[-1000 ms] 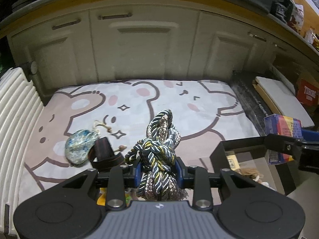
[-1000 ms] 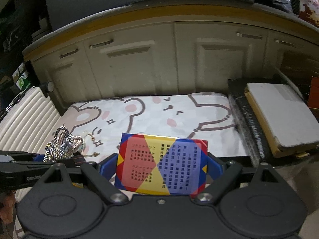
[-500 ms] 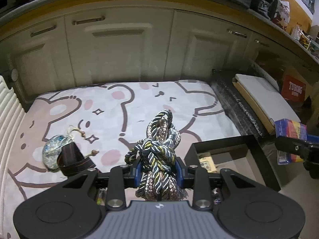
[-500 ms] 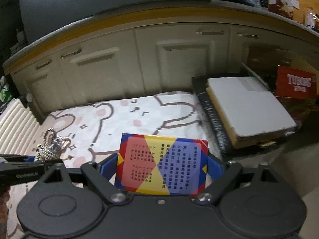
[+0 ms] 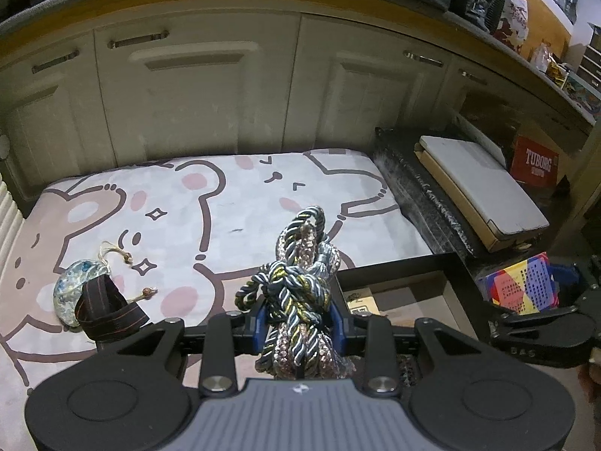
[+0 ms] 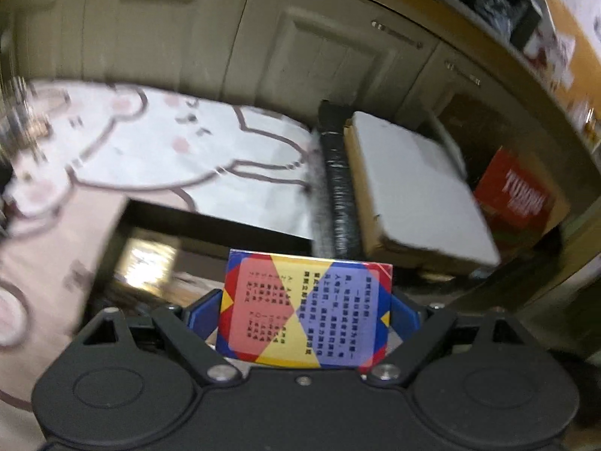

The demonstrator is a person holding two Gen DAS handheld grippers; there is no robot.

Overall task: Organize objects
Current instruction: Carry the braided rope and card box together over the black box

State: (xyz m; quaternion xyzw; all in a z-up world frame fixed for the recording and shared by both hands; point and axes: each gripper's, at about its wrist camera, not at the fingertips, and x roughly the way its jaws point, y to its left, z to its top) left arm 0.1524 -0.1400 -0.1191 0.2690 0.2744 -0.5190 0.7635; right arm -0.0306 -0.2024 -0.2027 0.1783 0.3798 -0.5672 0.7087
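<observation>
My left gripper [image 5: 299, 321] is shut on a knotted bundle of blue, silver and gold braided cord [image 5: 300, 282], held up over the near left corner of a black open box [image 5: 456, 268]. My right gripper [image 6: 300, 314] is shut on a flat red, yellow and blue printed box [image 6: 306, 310]; the same printed box [image 5: 520, 289] shows at the right of the left wrist view, beyond the black box's right wall. The black box [image 6: 210, 225] lies just ahead of it, blurred. On the bear-print mat [image 5: 225, 203] lie a blue-patterned pouch [image 5: 71, 285] and a dark strap [image 5: 107, 306].
Cream cabinet doors [image 5: 233, 94] close off the back. Right of the mat run a black wrapped roll [image 5: 420, 195], a flat grey-white board on cardboard [image 5: 477, 188] and a red Tuborg carton [image 5: 535, 167]. Paper items [image 5: 360, 300] lie inside the black box.
Both grippers swung to the right, away from the mat and toward the black box. The right one dropped and tilted down sharply, so its view is now blurred. Both grips are unchanged.
</observation>
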